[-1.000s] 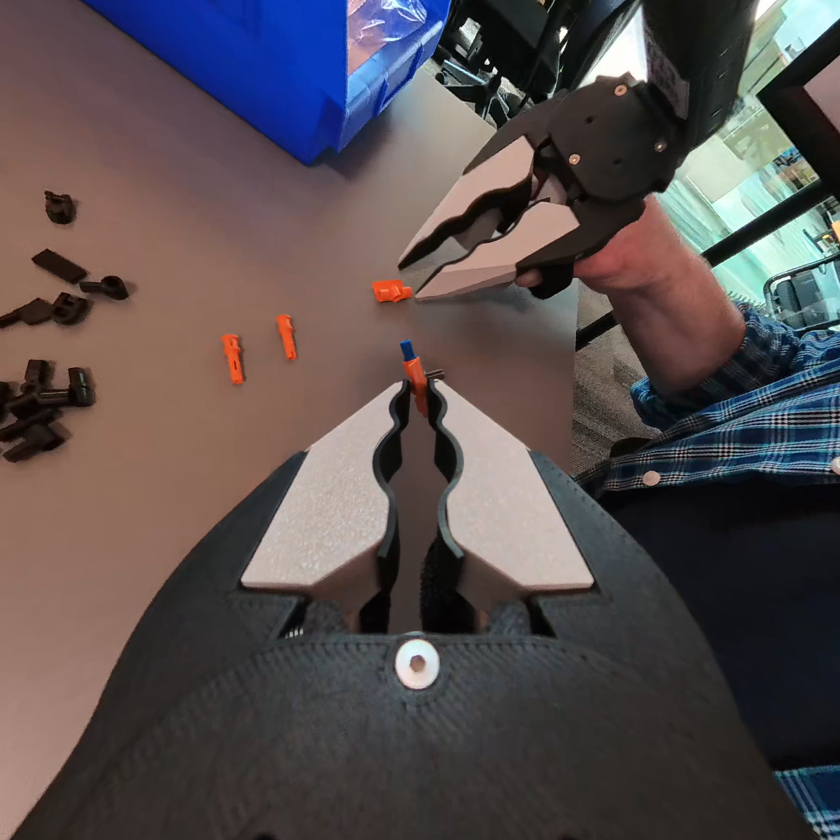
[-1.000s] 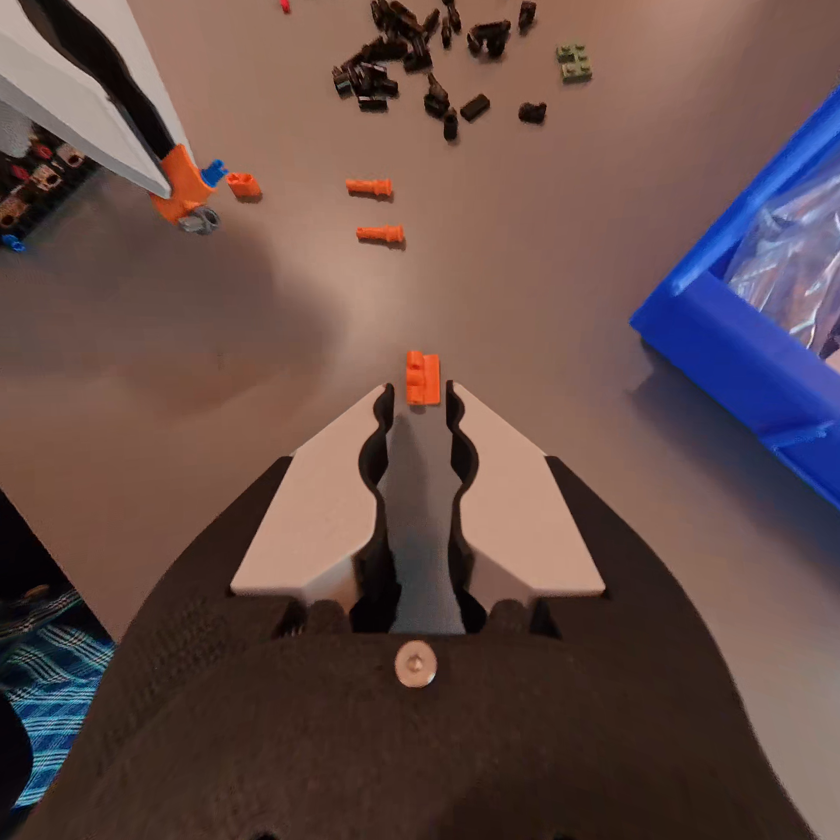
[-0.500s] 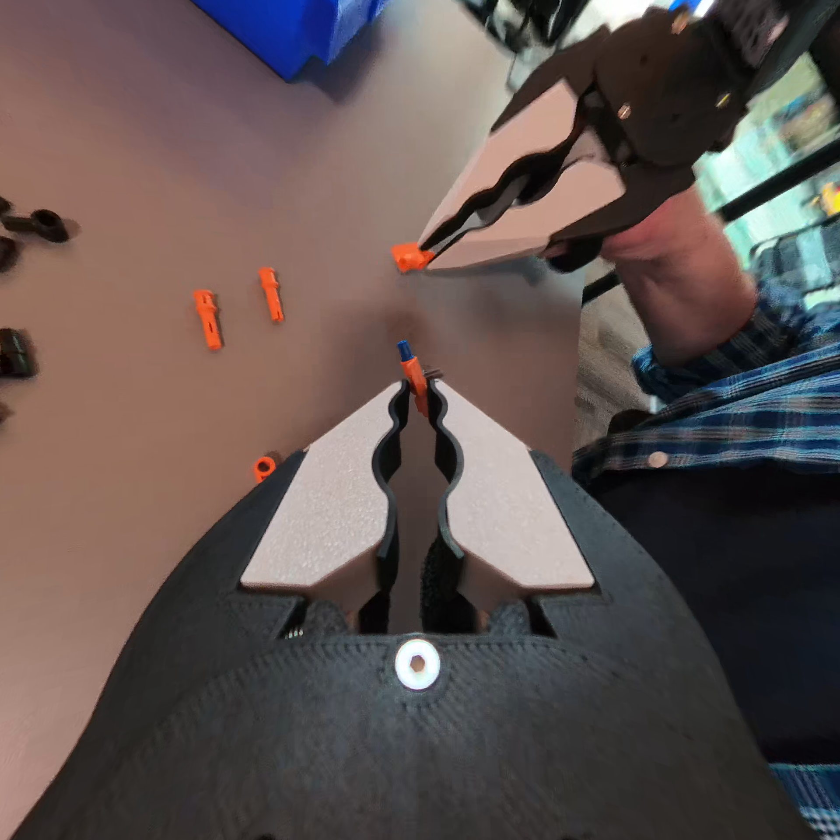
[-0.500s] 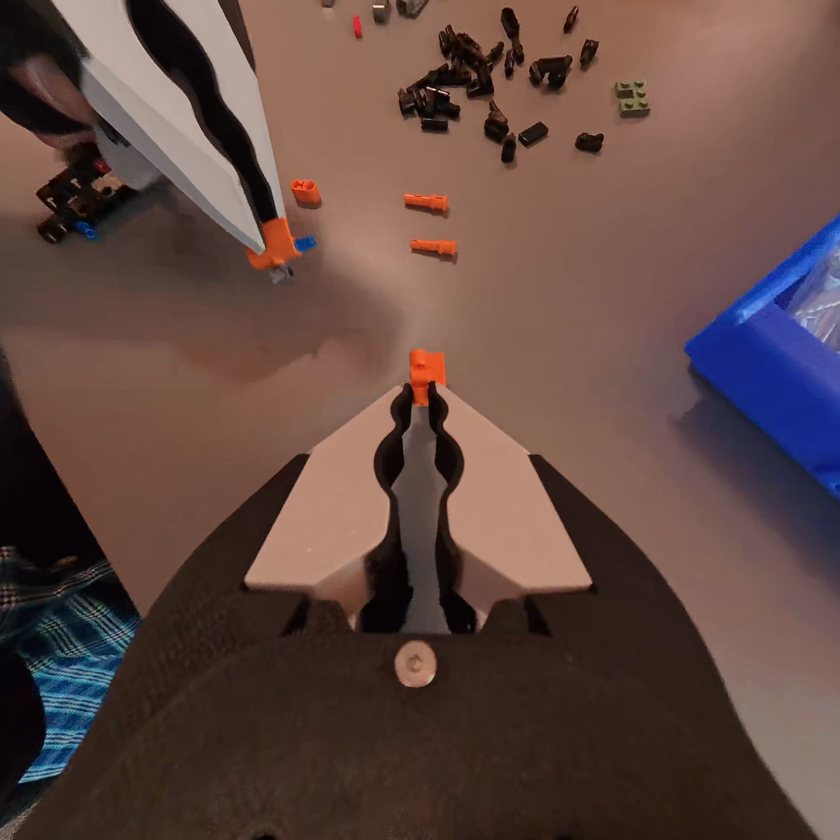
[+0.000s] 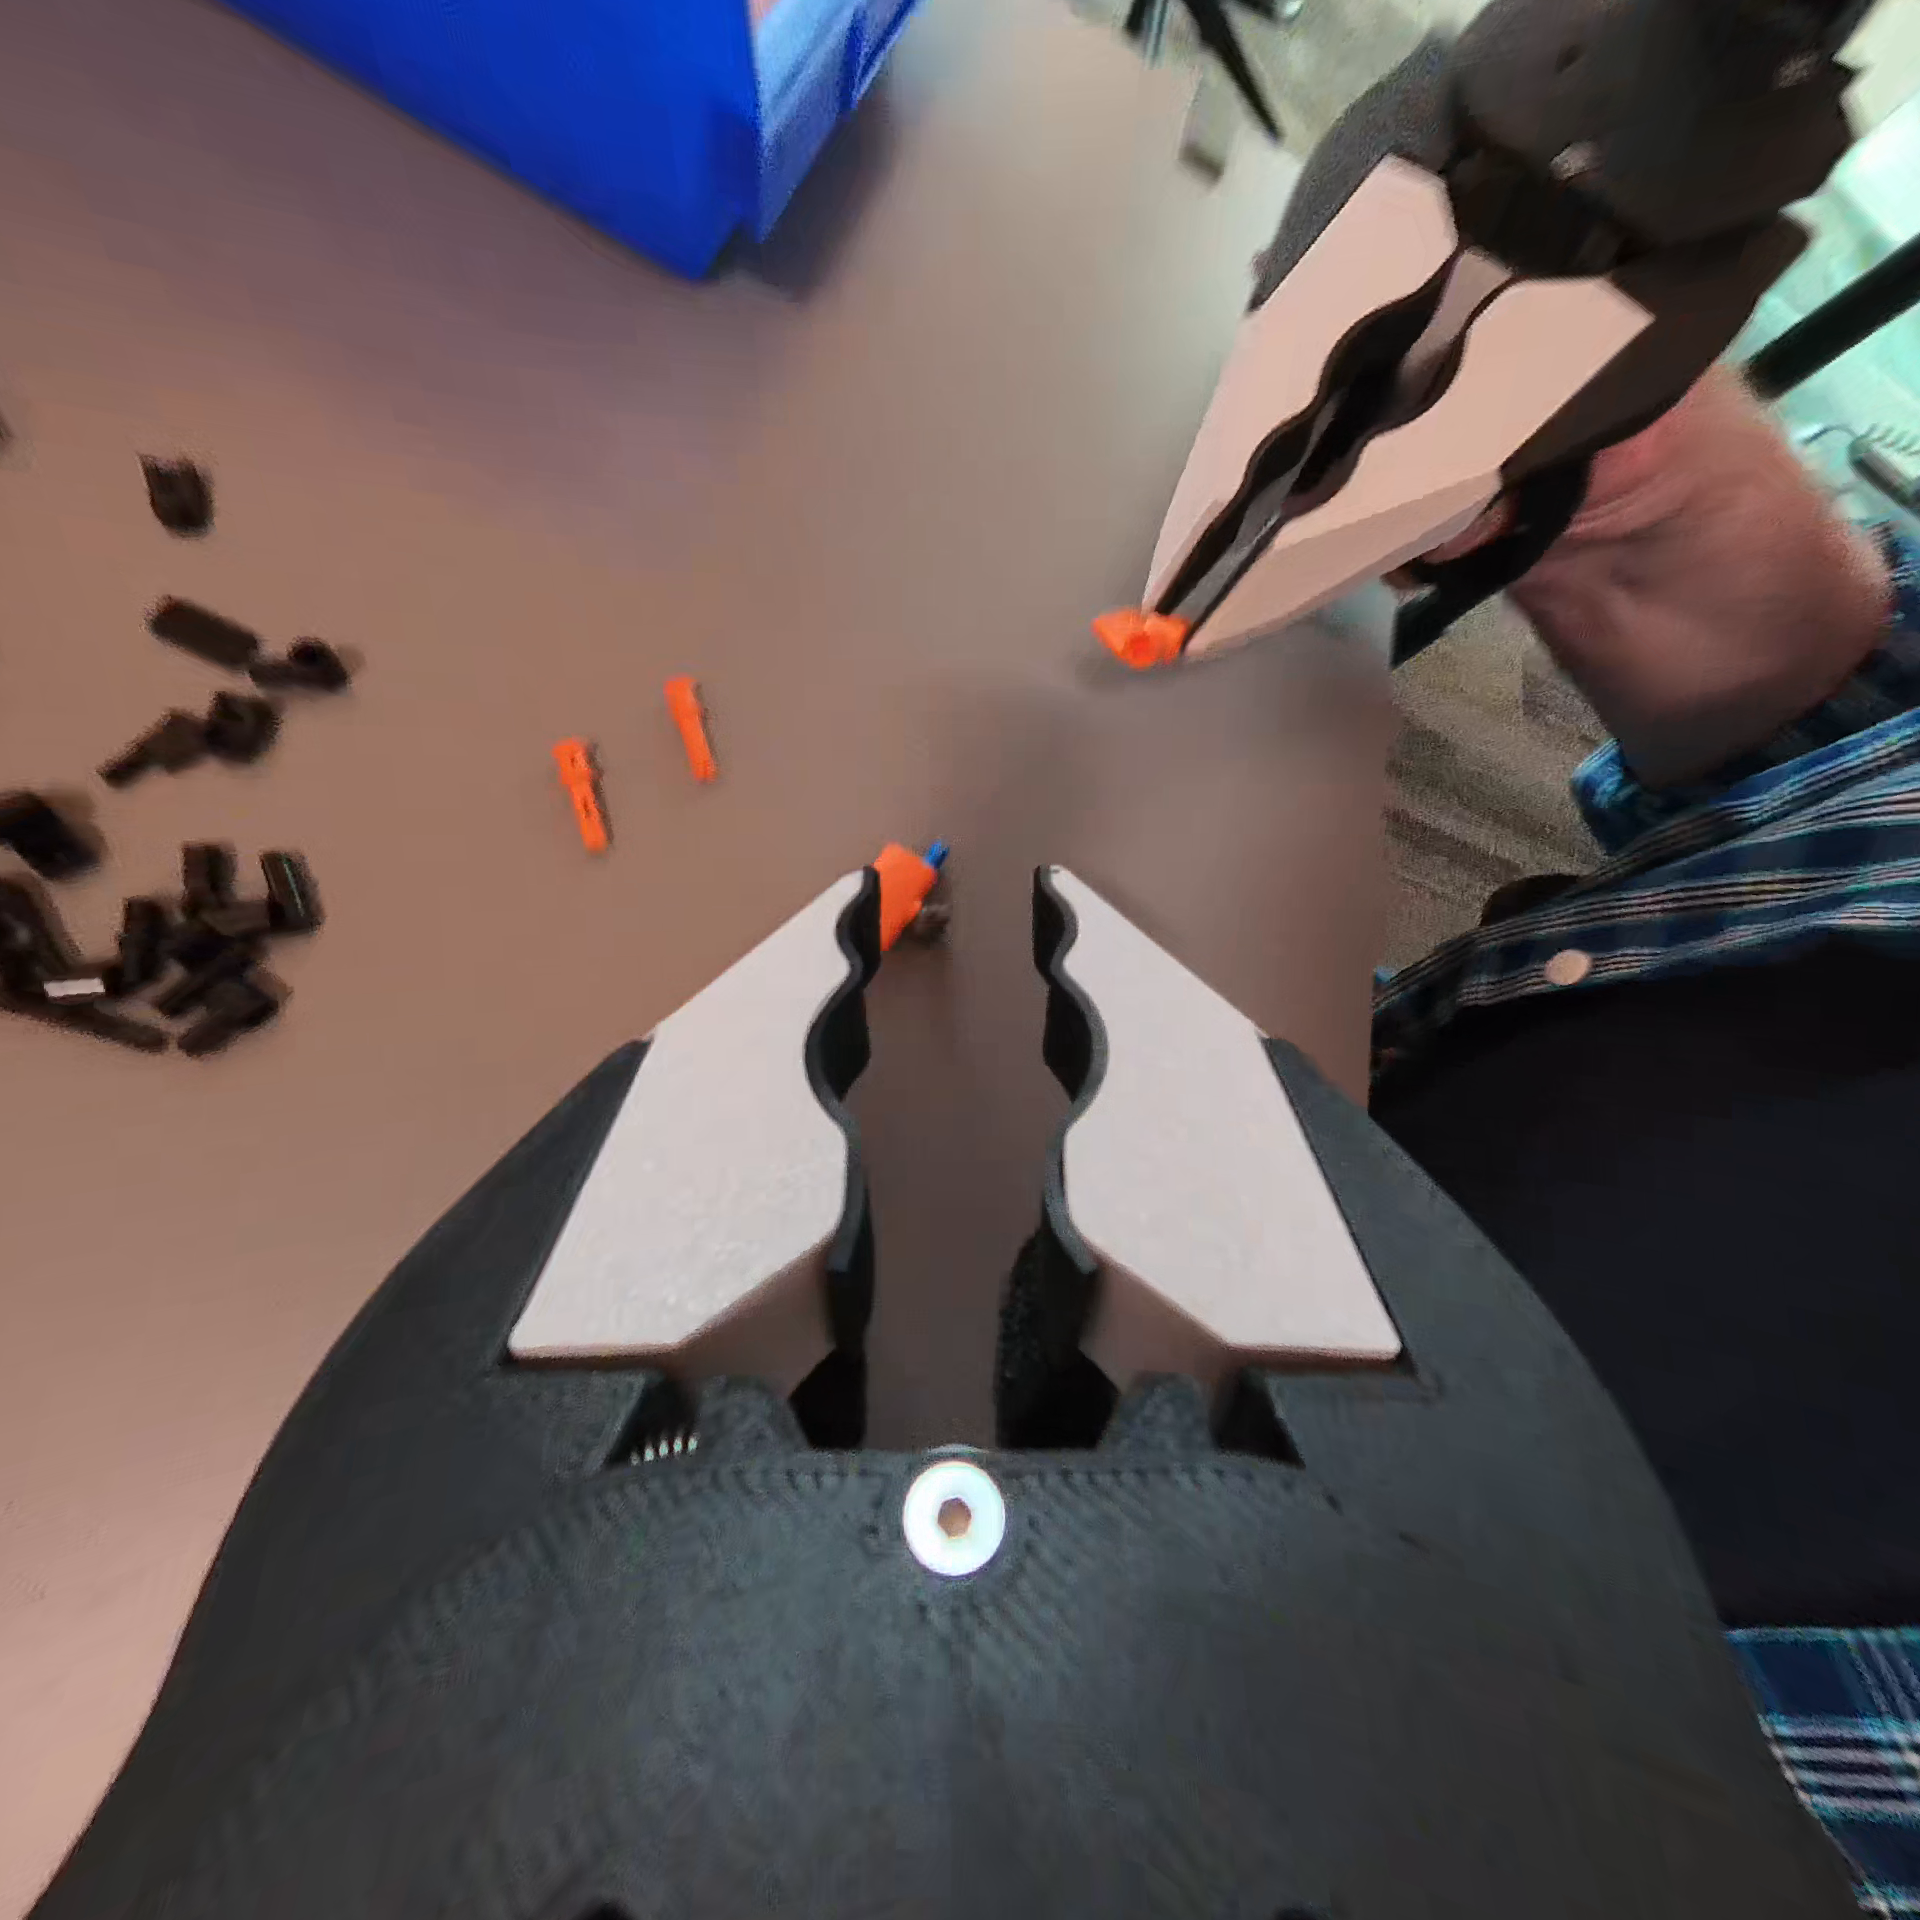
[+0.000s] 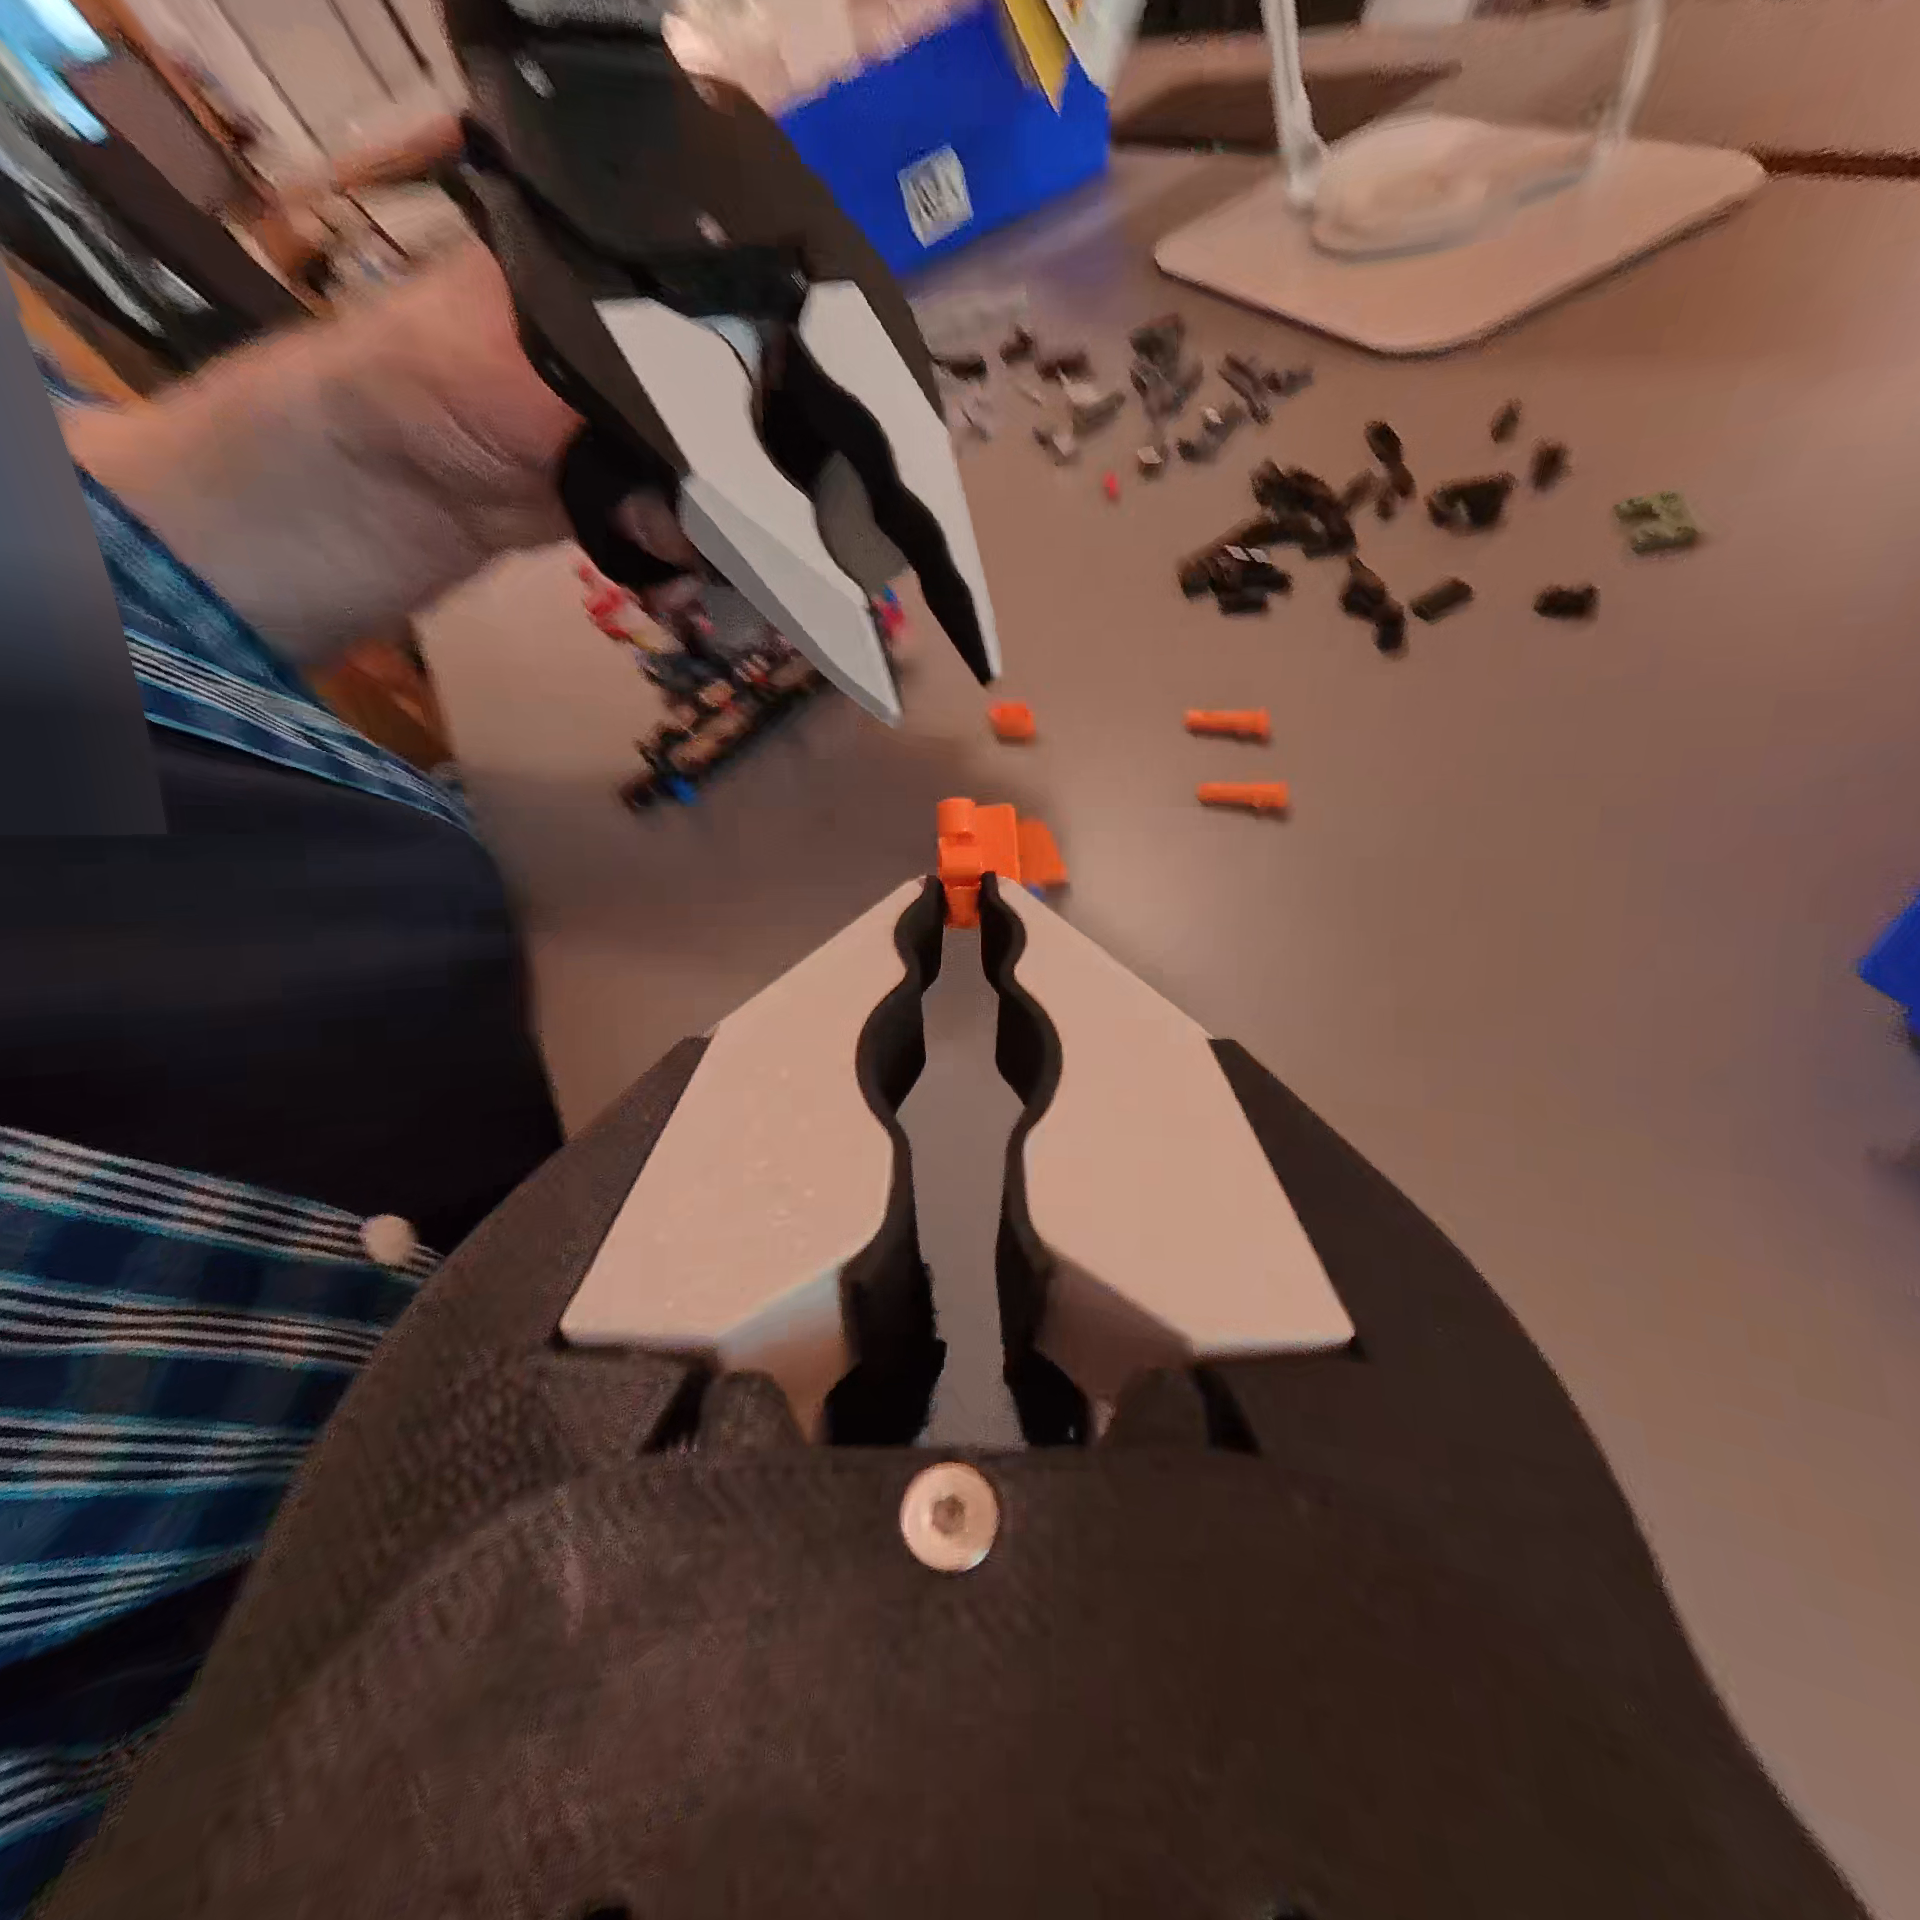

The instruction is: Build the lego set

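My left gripper is open and empty. A small orange piece with a blue pin sits just by its left fingertip, free of the jaws; it seems to lie on the table. In the right wrist view it shows just behind my right gripper, which is shut on another orange piece held above the table. The left wrist view shows that gripper and its piece at upper right. The left gripper hangs open above the table.
Two orange pins, a small orange piece and a heap of black parts lie on the table. A partly built model, a green plate, a blue bin and a white stand base stand farther off. The gap from one gripper's tips to the other's is roughly 7 centimetres.
My left gripper has opened and let go of the orange piece with the blue pin. My right gripper, shut on its orange piece, has lifted and tilted toward the left gripper.
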`<state>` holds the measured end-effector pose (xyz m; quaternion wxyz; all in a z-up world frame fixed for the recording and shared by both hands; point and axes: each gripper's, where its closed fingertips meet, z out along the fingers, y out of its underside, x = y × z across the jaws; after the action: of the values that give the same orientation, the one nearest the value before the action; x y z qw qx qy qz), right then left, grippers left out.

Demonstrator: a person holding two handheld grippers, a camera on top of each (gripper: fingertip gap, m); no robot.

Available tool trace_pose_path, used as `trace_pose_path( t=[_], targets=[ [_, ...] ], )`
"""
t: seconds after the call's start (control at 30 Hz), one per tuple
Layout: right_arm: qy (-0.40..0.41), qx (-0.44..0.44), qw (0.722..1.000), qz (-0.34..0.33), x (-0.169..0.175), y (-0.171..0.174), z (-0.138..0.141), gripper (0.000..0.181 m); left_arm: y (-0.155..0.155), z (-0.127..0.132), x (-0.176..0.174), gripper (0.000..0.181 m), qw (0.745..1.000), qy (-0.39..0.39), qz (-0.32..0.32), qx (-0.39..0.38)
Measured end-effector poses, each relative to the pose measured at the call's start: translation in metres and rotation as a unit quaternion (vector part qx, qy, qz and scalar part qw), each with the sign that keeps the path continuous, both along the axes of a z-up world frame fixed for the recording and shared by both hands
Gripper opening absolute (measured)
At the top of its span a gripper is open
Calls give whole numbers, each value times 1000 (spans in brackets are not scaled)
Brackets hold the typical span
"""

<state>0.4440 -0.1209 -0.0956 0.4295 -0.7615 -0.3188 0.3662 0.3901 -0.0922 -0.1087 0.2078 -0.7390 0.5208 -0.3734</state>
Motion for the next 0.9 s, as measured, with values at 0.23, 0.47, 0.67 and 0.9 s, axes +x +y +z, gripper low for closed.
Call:
trace_pose_path(
  t=[0.23, 0.47, 0.67, 0.9],
  targets=[
    [307, -77, 945, 84, -26, -13, 56, 4, -17, 58, 20, 26, 985, -169, -40, 3],
    [446, -114, 879, 126, -31, -17, 80, 4, -39, 95, 26, 18, 950, -287, -85, -84],
    [459, -147, 863, 152, -35, -22, 81, 4, -48, 96, 24, 11, 952, -283, -109, -45],
    [371, -64, 925, 56, -38, -7, 77, 5, -36, 98, 19, 0, 939, -325, -20, -113]
  ],
)
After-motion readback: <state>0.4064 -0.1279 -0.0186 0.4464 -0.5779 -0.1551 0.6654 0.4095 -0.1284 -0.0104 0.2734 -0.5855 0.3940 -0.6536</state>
